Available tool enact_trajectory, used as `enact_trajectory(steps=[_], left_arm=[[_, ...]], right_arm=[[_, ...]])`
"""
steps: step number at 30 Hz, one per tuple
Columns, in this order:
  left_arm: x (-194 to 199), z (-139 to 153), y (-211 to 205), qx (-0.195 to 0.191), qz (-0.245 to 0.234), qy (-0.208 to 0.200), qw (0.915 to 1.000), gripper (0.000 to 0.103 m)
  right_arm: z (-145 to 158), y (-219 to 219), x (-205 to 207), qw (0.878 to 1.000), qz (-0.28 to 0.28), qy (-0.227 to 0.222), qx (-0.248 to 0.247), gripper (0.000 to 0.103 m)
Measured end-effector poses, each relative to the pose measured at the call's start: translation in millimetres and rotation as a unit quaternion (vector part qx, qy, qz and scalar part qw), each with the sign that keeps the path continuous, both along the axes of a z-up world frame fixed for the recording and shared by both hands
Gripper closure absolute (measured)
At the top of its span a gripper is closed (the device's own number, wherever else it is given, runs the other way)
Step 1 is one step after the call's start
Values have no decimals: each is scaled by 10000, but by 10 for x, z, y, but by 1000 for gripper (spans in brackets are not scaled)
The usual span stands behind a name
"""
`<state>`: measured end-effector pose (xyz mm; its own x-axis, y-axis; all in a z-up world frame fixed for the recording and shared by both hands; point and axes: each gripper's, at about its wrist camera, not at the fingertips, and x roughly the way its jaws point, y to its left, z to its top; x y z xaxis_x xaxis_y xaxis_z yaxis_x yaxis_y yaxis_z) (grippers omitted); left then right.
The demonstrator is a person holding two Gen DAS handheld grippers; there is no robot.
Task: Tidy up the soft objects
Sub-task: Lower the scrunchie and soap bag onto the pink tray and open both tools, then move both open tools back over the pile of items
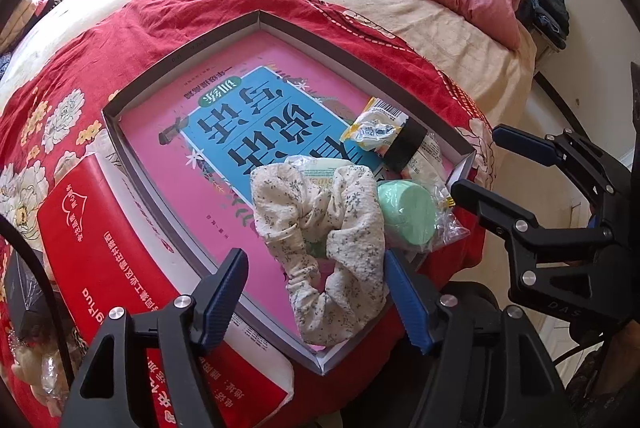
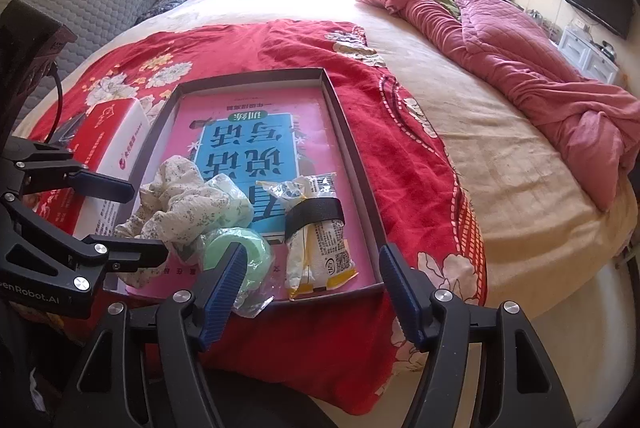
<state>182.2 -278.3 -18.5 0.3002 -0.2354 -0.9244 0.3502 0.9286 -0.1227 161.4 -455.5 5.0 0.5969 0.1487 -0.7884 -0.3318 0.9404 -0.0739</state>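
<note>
Three soft things: floral scrunchie [image 1: 320, 248], green foam roll [image 1: 408, 214] in clear wrap, banded snack packet [image 2: 316, 228], all inside the shallow tray [image 1: 180, 56].
Tray floor: pink book [image 1: 224, 164] with a blue panel.
Scrunchie: tray's near end, about 5 o'clock of the book in the left view, touching the green roll at its 3 o'clock.
Left gripper [image 1: 316, 302]: jaws apart, nothing gripped; the scrunchie lies between them, beside the right pad.
Right gripper [image 2: 312, 292]: jaws wide, empty, above the tray's near rim.
Red box [image 1: 120, 268]: outside the tray, 9 o'clock.
Underneath: red floral blanket [image 2: 280, 40].
</note>
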Motion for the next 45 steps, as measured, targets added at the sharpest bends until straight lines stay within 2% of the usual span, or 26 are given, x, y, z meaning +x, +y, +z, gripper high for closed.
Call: enact_trajectory(steps=[4,11,12,13,19,31,40,45], left_arm=[[-37,61,11,-52,-64,-96,9999,28],[-46,73,44,-68,40,-139,9999,27],[-55,90,57,-83,65,-165,9998,27],[-65,116,73,-116,101,-214,9997,26],[-150,300,171,-142,296,-586,9977,19],[-299,444,444,-121,652,-821,9944,19],[-428,532,676,-188,875,-882,9921,19],[-502,589,770,-218,937,-932,9910,19]], right_arm=[[45,-20,-7,9999,-57,-79,83,33],[120,-20,-29,9997,-78,-187,139,32],[129,-18,-33,9997,-96,-202,122,27],[143,-17,-39,9996,-102,-229,123,23],[273,7,-76,9988,-88,-386,288,23],[509,127,-171,9961,-150,-805,333,23],[730,254,-262,9909,-88,-1045,841,23],[853,436,-332,9899,109,-1211,724,23]])
